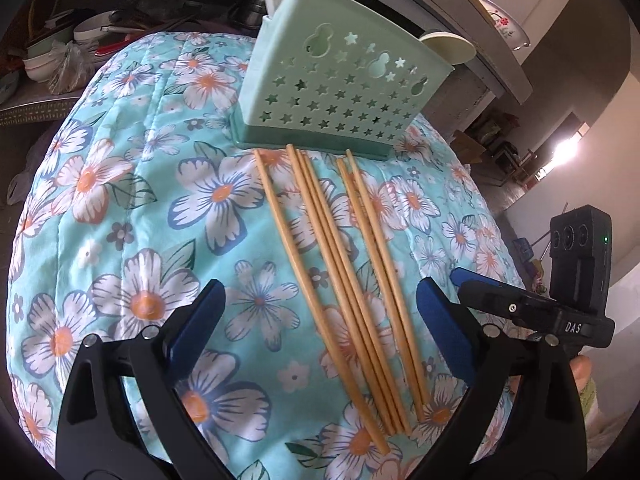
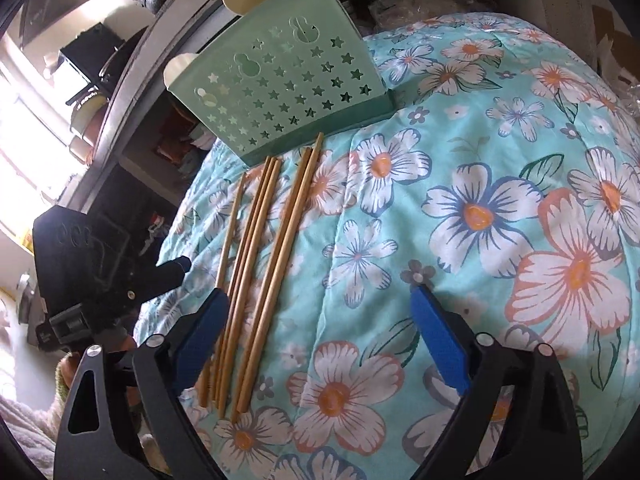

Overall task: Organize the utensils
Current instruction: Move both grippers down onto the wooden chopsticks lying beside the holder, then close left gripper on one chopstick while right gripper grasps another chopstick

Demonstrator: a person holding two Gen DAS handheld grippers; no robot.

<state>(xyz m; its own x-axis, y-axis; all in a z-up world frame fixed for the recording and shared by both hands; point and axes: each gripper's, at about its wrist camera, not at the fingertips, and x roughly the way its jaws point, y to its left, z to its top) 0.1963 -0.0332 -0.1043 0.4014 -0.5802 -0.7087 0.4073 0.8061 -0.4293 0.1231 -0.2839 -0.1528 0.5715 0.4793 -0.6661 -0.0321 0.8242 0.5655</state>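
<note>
A quilted cloth (image 1: 132, 208) covers the work surface, soft and puffy, pale turquoise, printed with large white flowers with orange centres and blue outlines. Standing on it toward twelve o'clock in both wrist views is a mint green plastic utensil holder (image 1: 340, 92), a hard, smooth, fan-shaped caddy wider at the top than at its darker green base, its front wall pierced with rows of star-shaped holes and a few gourd-shaped cut-outs. Cream rounded tabs (image 1: 448, 46) stick out behind its upper edge. Five wooden chopsticks (image 1: 344, 276) lie flat on the cloth, slim, smooth, light tan rods, roughly side by side, their far tips at or very near the holder's base at twelve o'clock and their near ends toward six o'clock. The left gripper (image 1: 320, 320) is angled down over the cloth, its black arms and blue pads spread wide at eight and four o'clock, with the near halves of the chopsticks lying between the pads, untouched; it grips nothing. The right gripper (image 2: 320, 328) is also tilted downward, jaws wide apart and empty, over bare flowered cloth, with the chopsticks passing just beside and under its blue pad at eight o'clock. In the left wrist view the right gripper appears at three o'clock as a black body beside a fingertip (image 1: 582, 372); in the right wrist view the left gripper sits at nine o'clock.
</note>
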